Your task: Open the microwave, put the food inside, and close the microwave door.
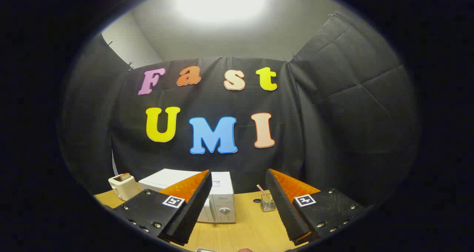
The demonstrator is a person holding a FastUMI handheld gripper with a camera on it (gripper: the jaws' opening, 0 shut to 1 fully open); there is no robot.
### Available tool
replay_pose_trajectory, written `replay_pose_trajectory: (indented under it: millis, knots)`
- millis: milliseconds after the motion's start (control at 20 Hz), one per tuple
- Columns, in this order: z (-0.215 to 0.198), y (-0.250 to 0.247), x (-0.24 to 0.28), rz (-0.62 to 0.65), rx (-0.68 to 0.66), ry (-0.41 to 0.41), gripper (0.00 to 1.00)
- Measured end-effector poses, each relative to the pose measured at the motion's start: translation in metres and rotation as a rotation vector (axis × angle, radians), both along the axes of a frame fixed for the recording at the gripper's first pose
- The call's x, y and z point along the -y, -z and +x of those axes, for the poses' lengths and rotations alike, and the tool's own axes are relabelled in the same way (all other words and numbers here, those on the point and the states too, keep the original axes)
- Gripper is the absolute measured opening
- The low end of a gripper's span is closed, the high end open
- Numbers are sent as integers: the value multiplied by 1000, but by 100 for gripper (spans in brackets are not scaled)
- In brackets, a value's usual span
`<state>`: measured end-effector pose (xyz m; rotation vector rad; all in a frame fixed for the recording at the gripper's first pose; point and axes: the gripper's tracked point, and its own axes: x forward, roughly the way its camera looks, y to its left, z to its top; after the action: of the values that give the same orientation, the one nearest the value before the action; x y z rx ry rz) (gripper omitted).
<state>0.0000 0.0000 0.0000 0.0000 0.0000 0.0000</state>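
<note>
A white microwave (221, 200) stands on the wooden table (248, 229), well beyond my fingers and partly hidden behind the left one. Its door looks closed, with a round knob on the right panel. My gripper (239, 178) is held above the table, open wide, with nothing between the fingers. The left finger (192, 204) overlaps the microwave's front in the view; the right finger (285, 204) stands to the right of it. A small bit of something pale (206, 249) shows at the table's near edge below the fingers; I cannot tell what it is.
A cream toaster (124, 185) with a slice in it sits left of the microwave. A small glass jar (267, 204) with a stick in it stands just right of the microwave, beside a dark hole (256, 200) in the tabletop. Black cloth walls close the booth behind.
</note>
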Motion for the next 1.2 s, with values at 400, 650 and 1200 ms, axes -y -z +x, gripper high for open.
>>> replay_pose_trajectory:
  millis: [400, 650, 1200]
  knots:
    - [11, -8, -19, -31, 15, -50, 92]
    - [13, -13, -23, -32, 19, -64, 92]
    - [47, 14, -49, -37, -44, -168, 92]
